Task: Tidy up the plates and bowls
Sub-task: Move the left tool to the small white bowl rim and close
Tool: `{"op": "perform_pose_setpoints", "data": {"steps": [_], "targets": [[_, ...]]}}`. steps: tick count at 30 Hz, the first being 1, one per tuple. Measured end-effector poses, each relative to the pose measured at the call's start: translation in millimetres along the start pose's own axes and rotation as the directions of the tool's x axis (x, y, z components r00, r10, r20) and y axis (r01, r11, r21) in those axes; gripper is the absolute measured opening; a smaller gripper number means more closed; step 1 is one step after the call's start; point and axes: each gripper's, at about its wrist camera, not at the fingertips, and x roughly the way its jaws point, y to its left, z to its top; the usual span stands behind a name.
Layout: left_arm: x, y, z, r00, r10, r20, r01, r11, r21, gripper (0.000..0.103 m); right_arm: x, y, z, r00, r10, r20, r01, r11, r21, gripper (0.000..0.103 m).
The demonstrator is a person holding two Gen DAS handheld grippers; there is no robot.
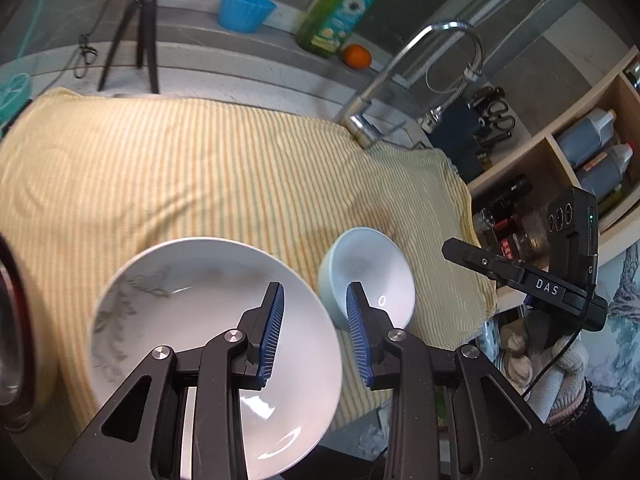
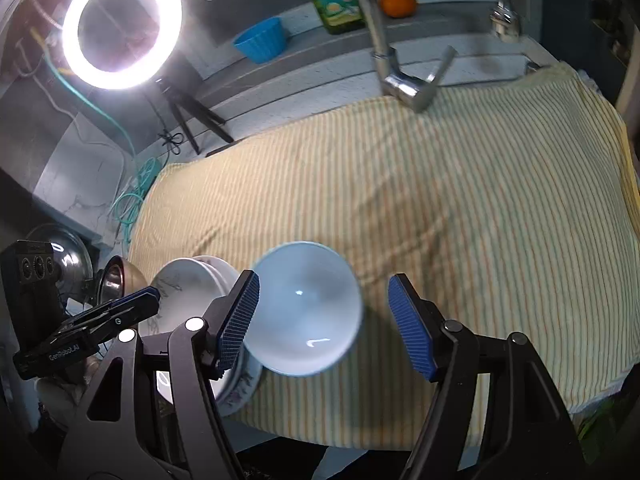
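Observation:
A white plate with a grey leaf print (image 1: 192, 320) lies on the striped yellow cloth (image 1: 208, 168), under my left gripper (image 1: 315, 334), which is open and empty above its right rim. A small white bowl (image 1: 370, 276) stands just right of the plate. In the right wrist view the bowl (image 2: 308, 304) sits between the open fingers of my right gripper (image 2: 326, 324), nearer the left finger. The plate stack (image 2: 188, 292) is to its left, with the left gripper (image 2: 132, 304) beside it.
A tap (image 1: 360, 120) stands at the cloth's far edge. A blue cup (image 1: 244, 10), soap bottle (image 1: 340, 12) and orange (image 1: 357, 56) sit on the back ledge. A ring light (image 2: 120, 24) on a tripod (image 1: 136, 40) is far left. Metal bowls (image 2: 116, 276) lie left; shelves with bottles (image 1: 592, 152) right.

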Motion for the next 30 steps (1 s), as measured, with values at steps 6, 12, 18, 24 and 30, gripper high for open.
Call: {"op": "perform_pose_setpoints", "data": {"steps": [6,12,18,24,30], "targets": [[29,-18,2,0.998,-0.003,-0.056,0.005,0.999,0.036,0.031,9,-22,-11,1.0,-0.002,-0.026,0.002,1.0,0.024,0.069],[45,-25,4,0.997,0.018,-0.072,-0.013,0.998,0.064,0.03,24,-28,-20,0.997,0.024,-0.074,-0.022,0.999,0.03,0.051],[58,-26,7,0.994,0.048,-0.095,-0.041,0.996,0.08,0.018,34,-36,-23,0.994,0.045,-0.1,-0.04,0.998,0.05,0.043],[72,-28,7,0.99,0.062,-0.124,-0.052,0.995,0.084,0.014,43,-44,-26,0.989,0.072,-0.126,-0.063,0.995,0.077,0.032],[76,-29,8,0.99,0.059,-0.132,-0.048,0.995,0.087,0.011,48,-41,-28,0.986,0.09,-0.141,-0.08,0.994,0.074,0.018]]}}
